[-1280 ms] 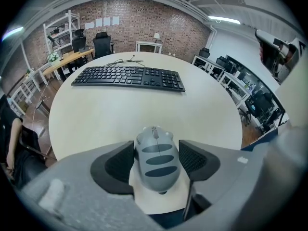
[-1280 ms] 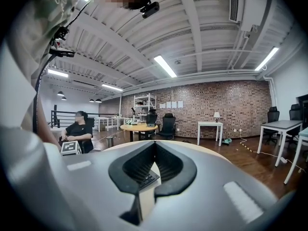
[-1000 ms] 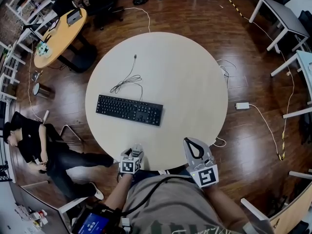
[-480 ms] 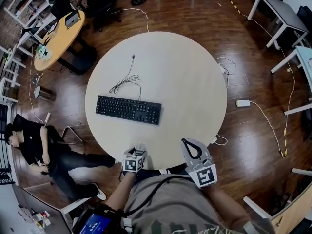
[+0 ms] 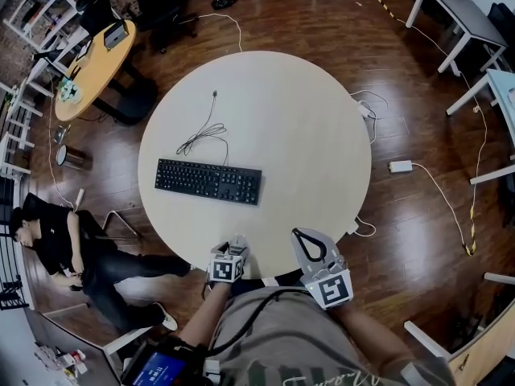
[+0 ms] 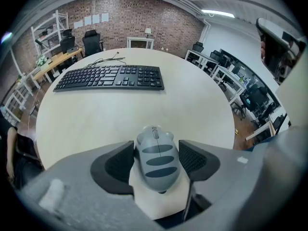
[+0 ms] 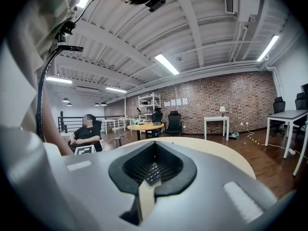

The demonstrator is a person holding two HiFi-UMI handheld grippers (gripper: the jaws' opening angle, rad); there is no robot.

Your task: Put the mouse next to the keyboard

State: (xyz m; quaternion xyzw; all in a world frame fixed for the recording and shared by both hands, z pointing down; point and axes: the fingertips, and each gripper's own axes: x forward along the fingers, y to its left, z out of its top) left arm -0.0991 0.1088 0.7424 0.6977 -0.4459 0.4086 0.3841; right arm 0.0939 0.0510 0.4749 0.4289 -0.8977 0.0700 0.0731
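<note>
A grey mouse (image 6: 156, 158) with dark stripes sits between the pads of my left gripper (image 6: 156, 148), which is shut on it. In the head view that gripper (image 5: 233, 249) hovers at the near edge of the round beige table (image 5: 306, 135). The black keyboard (image 5: 208, 181) lies on the table's left half, well beyond the mouse, and spans the far side in the left gripper view (image 6: 109, 77). My right gripper (image 5: 299, 236) is shut with nothing in it, beside the left one at the table's near edge; its closed jaws (image 7: 153, 144) frame a glimpse of the keyboard (image 7: 153, 173).
The keyboard's black cable (image 5: 205, 131) coils behind it toward the far side of the table. A person sits on the floor at left (image 5: 48, 232). A wooden table (image 5: 92, 55), white desks (image 5: 455, 14) and floor cables (image 5: 438, 191) surround the round table.
Both grippers stay at the table's near edge; the left one with the mouse has drifted slightly right and the right one slightly left. The keyboard has not moved.
</note>
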